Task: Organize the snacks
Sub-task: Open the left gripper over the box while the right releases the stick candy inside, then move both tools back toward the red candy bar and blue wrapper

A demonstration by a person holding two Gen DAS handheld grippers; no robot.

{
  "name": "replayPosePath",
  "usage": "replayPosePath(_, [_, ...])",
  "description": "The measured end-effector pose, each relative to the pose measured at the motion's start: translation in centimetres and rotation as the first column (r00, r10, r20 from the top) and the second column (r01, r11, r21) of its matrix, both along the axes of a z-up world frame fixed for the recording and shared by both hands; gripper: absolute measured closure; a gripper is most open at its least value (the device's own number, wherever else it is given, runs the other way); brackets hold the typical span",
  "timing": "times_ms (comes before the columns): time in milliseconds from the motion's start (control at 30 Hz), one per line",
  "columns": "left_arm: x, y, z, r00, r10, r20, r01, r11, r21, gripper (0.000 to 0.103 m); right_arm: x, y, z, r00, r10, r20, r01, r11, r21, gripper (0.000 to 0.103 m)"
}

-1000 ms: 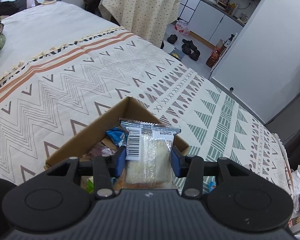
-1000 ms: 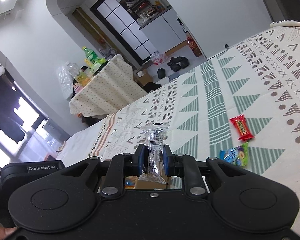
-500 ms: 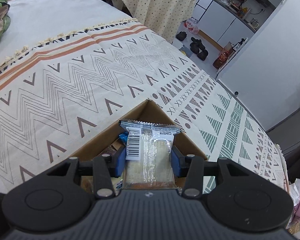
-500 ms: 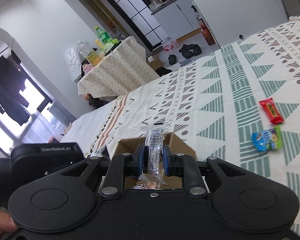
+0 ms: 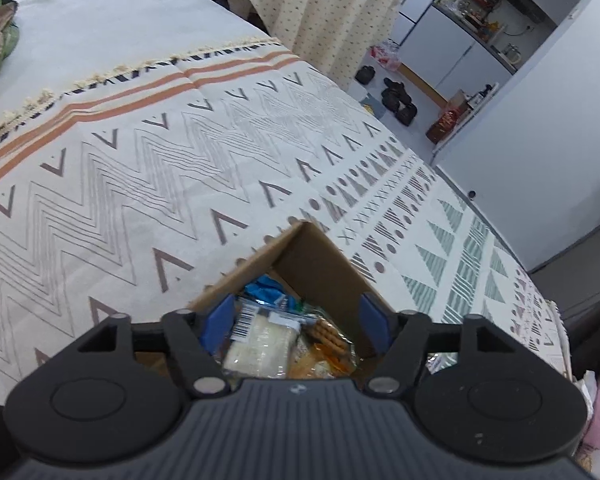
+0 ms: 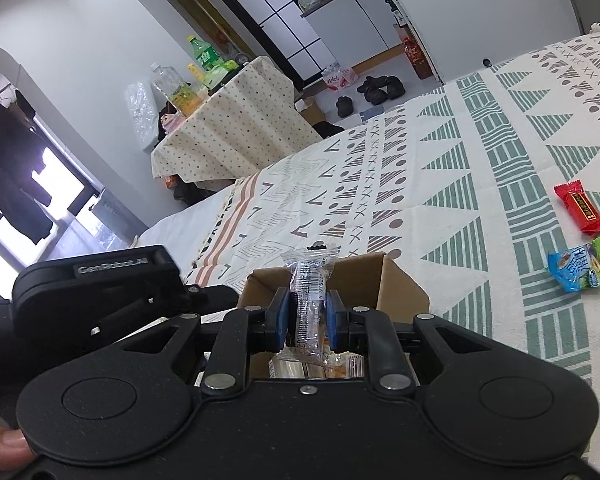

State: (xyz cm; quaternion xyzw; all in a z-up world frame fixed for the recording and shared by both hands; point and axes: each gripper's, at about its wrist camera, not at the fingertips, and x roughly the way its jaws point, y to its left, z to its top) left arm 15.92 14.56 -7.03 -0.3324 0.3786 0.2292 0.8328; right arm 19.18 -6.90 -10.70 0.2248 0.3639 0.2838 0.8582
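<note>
A brown cardboard box (image 5: pixel 312 256) sits on the patterned bedspread (image 5: pixel 140 184) and holds several snack packets. My left gripper (image 5: pixel 296 314) hovers over it with its jaws opening; a pale wafer packet (image 5: pixel 260 344) lies loose in the box between them, no longer touched by the pads. A blue packet (image 5: pixel 266 290) lies behind it. My right gripper (image 6: pixel 308 316) is shut on a clear-wrapped snack (image 6: pixel 310 276) that stands upright just above the box (image 6: pixel 364 276). On the bedspread to the right lie a red snack bar (image 6: pixel 580 208) and a blue-green packet (image 6: pixel 578 266).
The left tool's black body (image 6: pixel 100 292) is close beside the right gripper, at its left. Past the bed's far edge stands a table with a dotted cloth (image 6: pixel 228 132) carrying bottles, with shoes (image 6: pixel 380 88) on the floor. A thumb (image 6: pixel 4 440) shows at the lower left.
The left jaws have spread and the wafer packet has dropped from them into the box. The right gripper, still holding the clear snack, has moved over the box.
</note>
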Motion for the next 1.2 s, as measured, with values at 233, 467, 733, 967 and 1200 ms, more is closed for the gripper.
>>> replayPosePath(233, [-0.4,-0.6,-0.1,0.998,0.032,-0.055,-0.031,0.999,0.03,0.02,-0.4,-0.4,0.2,1.0,0.015,0.0,-0.015,1.0,0.013,0.058])
replayPosePath(467, [-0.5,-2.9,0.6,0.997,0.006,-0.075,-0.001,0.998,0.069,0.017,-0.6,-3.8,1.0,0.999,-0.029,0.019,0.029,0.999,0.02,0.033])
replayPosePath(733, [-0.2,-6.1,1.4,0.993,-0.05,-0.108,0.062,0.992,0.106,0.011,-0.5,-9.2,1.3,0.996,-0.085,0.038,0.085,0.996,-0.008,0.013])
replayPosePath(967, [0.7,-9.6,1.7,0.987,-0.136,-0.085,0.144,0.985,0.096,0.004,-0.2,-14.0,1.3,0.991,-0.126,0.049,0.127,0.992,-0.017,0.007])
replayPosePath(1200, [1.9,-13.0,1.3,0.978,-0.192,-0.088,0.2,0.975,0.094,0.001,0.0,-17.5,-0.6,0.988,-0.154,0.02,0.155,0.986,-0.058,0.007])
